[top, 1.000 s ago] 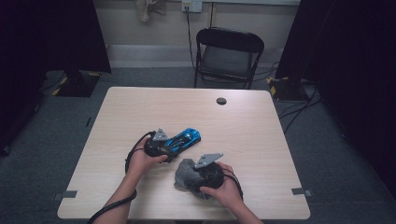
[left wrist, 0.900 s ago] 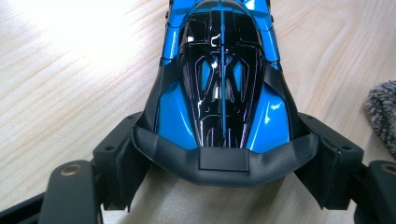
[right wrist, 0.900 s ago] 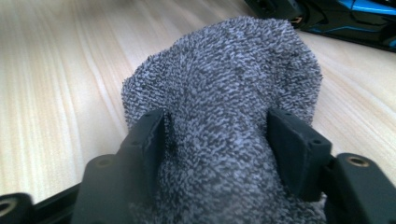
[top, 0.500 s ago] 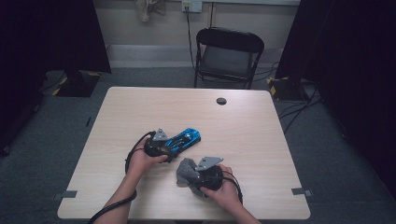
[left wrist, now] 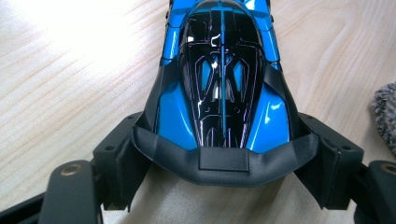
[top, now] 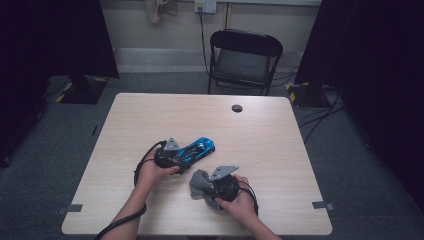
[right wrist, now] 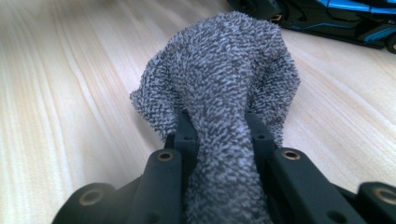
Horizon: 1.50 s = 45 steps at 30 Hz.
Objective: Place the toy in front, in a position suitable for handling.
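Note:
A blue and black toy car (top: 199,148) lies on the table, nose pointing away and to the right. My left gripper (top: 175,156) is shut on its rear end, the jaws pressing both flanks of the car (left wrist: 222,84). A grey terry cloth (top: 199,181) sits bunched near the front of the table. My right gripper (top: 209,187) has just been closing and now pinches a fold of the cloth (right wrist: 224,70) between its jaws. The right gripper (right wrist: 219,135) points toward the car (right wrist: 327,18), which lies just beyond the cloth. An edge of the cloth (left wrist: 385,112) lies right of the car.
The light wooden table (top: 260,135) has a small round black disc (top: 237,108) near its far edge. A black folding chair (top: 245,55) stands behind the table. Dark curtains flank the room, and cables run over the floor at the right.
The right gripper's jaws have drawn together on the grey cloth. Both hands, the left gripper and the car stay where they were.

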Each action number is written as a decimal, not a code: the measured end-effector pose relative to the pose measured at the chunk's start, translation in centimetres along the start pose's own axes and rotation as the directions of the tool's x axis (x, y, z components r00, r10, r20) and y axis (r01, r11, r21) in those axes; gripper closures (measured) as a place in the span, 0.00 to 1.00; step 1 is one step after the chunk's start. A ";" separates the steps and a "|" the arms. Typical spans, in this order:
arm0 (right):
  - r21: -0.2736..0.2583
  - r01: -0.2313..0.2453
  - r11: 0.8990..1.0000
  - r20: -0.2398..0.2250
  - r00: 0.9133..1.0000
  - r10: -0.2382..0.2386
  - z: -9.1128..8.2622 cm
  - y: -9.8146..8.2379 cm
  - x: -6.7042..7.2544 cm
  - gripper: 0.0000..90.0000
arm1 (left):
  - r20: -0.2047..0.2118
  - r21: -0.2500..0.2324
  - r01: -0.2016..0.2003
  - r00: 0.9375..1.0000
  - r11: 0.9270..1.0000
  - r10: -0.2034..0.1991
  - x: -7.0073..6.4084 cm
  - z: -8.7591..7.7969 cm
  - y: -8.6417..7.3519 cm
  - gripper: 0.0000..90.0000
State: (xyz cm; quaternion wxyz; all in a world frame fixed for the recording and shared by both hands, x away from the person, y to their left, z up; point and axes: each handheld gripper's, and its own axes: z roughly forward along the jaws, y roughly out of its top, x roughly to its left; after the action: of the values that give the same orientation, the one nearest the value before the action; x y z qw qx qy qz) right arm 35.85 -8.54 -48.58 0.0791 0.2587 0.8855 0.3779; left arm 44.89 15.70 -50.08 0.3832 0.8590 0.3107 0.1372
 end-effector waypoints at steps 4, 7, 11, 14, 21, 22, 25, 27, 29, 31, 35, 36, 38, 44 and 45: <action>-0.008 -0.043 0.999 -0.018 0.999 0.043 -0.6 0.4 -0.8 0.82 | 0.007 -0.006 0.012 1.000 1.000 -0.012 -0.1 0.1 0.0 0.27; -0.024 -0.066 0.998 -0.011 0.998 0.066 -1.4 1.0 -1.7 0.82 | 0.002 -0.005 0.007 1.000 1.000 -0.007 0.0 0.0 0.0 0.27; -0.051 -0.110 0.993 -0.005 0.994 0.110 -2.4 2.2 -3.4 0.82 | -0.001 -0.005 0.004 1.000 1.000 -0.004 0.0 0.0 0.0 0.27; -0.059 -0.115 0.992 0.018 0.993 0.116 -2.6 3.5 -4.4 0.82 | 0.000 0.001 -0.005 1.000 1.000 0.005 0.0 0.0 0.0 0.27; -0.078 -0.154 0.985 0.042 0.987 0.157 -1.5 7.0 -5.9 0.82 | 0.008 0.000 0.004 1.000 1.000 -0.004 0.0 0.0 0.0 0.27; -0.074 -0.160 0.984 0.053 0.985 0.164 -1.1 7.5 -6.0 0.82 | 0.008 0.000 0.004 1.000 1.000 -0.004 0.0 0.0 0.0 0.27; -0.070 -0.166 0.984 0.059 0.984 0.170 0.2 8.6 -5.9 0.82 | 0.003 0.000 -0.001 1.000 1.000 0.001 0.0 0.0 0.0 0.27; -0.070 -0.165 0.984 0.069 0.983 0.169 1.0 9.2 -5.8 0.82 | 0.000 -0.004 0.004 1.000 1.000 -0.004 0.0 0.0 0.0 0.27; -0.073 -0.185 0.980 0.063 0.980 0.190 2.0 9.8 -5.7 0.82 | -0.001 -0.004 0.004 1.000 1.000 -0.004 0.0 0.0 0.0 0.27; -0.077 -0.198 0.977 0.056 0.978 0.202 2.9 10.2 -5.5 0.82 | -0.002 -0.005 0.003 1.000 1.000 -0.003 0.0 0.0 0.0 0.27; -0.073 -0.193 0.978 0.067 0.978 0.198 4.1 10.9 -4.9 0.82 | 0.000 0.000 -0.003 1.000 1.000 0.003 0.0 0.0 0.0 0.27; -0.065 -0.180 0.981 0.076 0.980 0.185 4.5 10.9 -4.7 0.82 | -0.001 -0.001 -0.002 1.000 1.000 0.002 0.0 0.0 0.0 0.27; -0.059 -0.181 0.982 0.041 0.982 0.184 5.1 10.7 -4.4 0.82 | -0.002 -0.006 0.005 1.000 1.000 -0.005 0.0 0.0 0.0 0.27; -0.061 -0.170 0.984 0.043 0.984 0.172 6.2 9.6 -3.8 0.82 | 0.000 0.000 -0.003 1.000 1.000 0.003 0.0 0.0 0.0 0.27; -0.059 -0.164 0.985 0.043 0.985 0.167 6.2 9.6 -3.8 0.82 | 0.000 0.000 -0.004 1.000 1.000 0.004 0.0 0.0 0.0 0.27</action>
State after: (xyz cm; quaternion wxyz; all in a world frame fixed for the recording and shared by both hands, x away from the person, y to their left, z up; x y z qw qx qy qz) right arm 45.03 -1.07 -46.29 0.0758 0.3381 0.8479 0.4012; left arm 44.88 15.72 -50.08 0.3827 0.8596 0.3091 0.1381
